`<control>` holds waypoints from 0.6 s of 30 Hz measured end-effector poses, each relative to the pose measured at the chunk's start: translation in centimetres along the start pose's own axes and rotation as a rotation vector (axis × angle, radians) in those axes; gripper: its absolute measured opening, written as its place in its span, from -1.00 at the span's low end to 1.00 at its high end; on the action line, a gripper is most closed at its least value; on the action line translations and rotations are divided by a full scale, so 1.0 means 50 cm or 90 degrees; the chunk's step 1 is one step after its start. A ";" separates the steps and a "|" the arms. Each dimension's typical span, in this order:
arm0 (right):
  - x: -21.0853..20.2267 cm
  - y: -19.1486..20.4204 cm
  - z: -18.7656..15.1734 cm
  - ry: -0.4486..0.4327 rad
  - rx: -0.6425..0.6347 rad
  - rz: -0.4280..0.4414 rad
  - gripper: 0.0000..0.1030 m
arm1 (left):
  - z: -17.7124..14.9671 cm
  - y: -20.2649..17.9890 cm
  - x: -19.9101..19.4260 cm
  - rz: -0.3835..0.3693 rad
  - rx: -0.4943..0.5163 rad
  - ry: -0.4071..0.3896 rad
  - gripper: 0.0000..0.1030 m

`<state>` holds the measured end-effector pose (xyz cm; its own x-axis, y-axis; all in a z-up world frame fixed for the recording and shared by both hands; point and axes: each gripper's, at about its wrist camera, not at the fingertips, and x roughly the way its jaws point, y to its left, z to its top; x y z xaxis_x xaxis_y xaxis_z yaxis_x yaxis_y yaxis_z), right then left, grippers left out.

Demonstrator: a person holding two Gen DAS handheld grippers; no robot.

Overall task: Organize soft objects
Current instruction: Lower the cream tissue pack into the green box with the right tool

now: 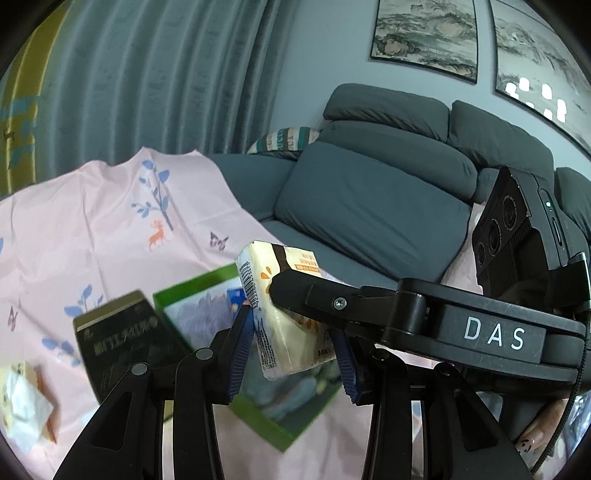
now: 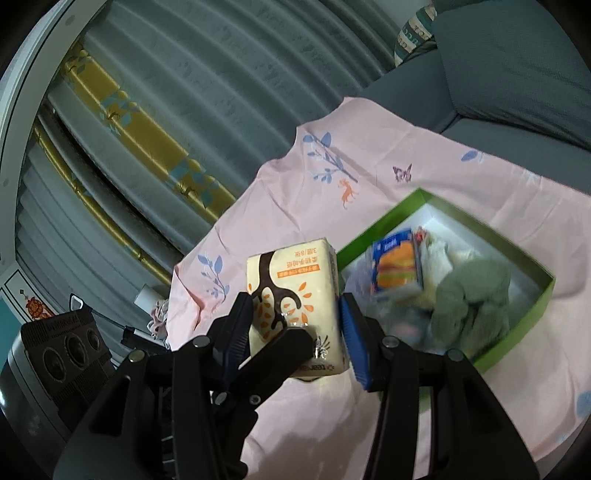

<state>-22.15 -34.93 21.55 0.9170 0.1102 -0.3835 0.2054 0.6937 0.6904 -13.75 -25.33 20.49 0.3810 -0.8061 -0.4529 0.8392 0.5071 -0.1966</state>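
Behind everything, I had the grey sofa [image 1: 369,199] under two framed landscape paintings [image 1: 424,33], with grey curtains [image 1: 147,81] to the side. A pink sheet [image 1: 92,229] printed with blue sprigs, a deer and butterflies was spread over the seat and forward toward me; I could not tell what lay under it.

On that sheet sat the green box [image 2: 532,295], open at the top, its inside white. In the right wrist view I saw a grey-green plush thing [image 2: 476,295] in it, something pale and fluffy beside that, and a small blue packet [image 2: 397,262] with a burger picture leaning near the box's near-left wall. A dark box [image 1: 122,343] with pale lettering lay just beside the green box's left side in the left wrist view, and a crumpled white and yellow pack [image 1: 22,402] lay further left near the edge.

The cream tissue pack [image 2: 295,288], marked with a brown tree and orange leaves, was up off the sheet, held between both tools, in front of the green box. My right hand-held gripper [image 2: 295,325] was clenched on it, blue pads pressed to its two sides. My left hand-held gripper [image 1: 291,347] grasped the same pack from another angle, its pads against the wrapper. Each tool showed in the other's camera, reaching across the pack.
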 end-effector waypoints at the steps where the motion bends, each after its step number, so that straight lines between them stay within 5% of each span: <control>1: 0.003 -0.001 0.009 -0.003 -0.001 0.002 -0.06 | 0.008 0.000 0.005 0.001 0.001 -0.003 -0.18; 18: 0.044 -0.031 0.107 0.010 -0.027 -0.003 -0.05 | 0.064 0.020 0.079 -0.012 -0.049 -0.004 -0.18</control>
<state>-18.62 -39.57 22.92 0.9103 0.1183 -0.3967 0.1943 0.7241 0.6618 -10.15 -28.99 21.26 0.3683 -0.8170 -0.4436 0.8137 0.5141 -0.2712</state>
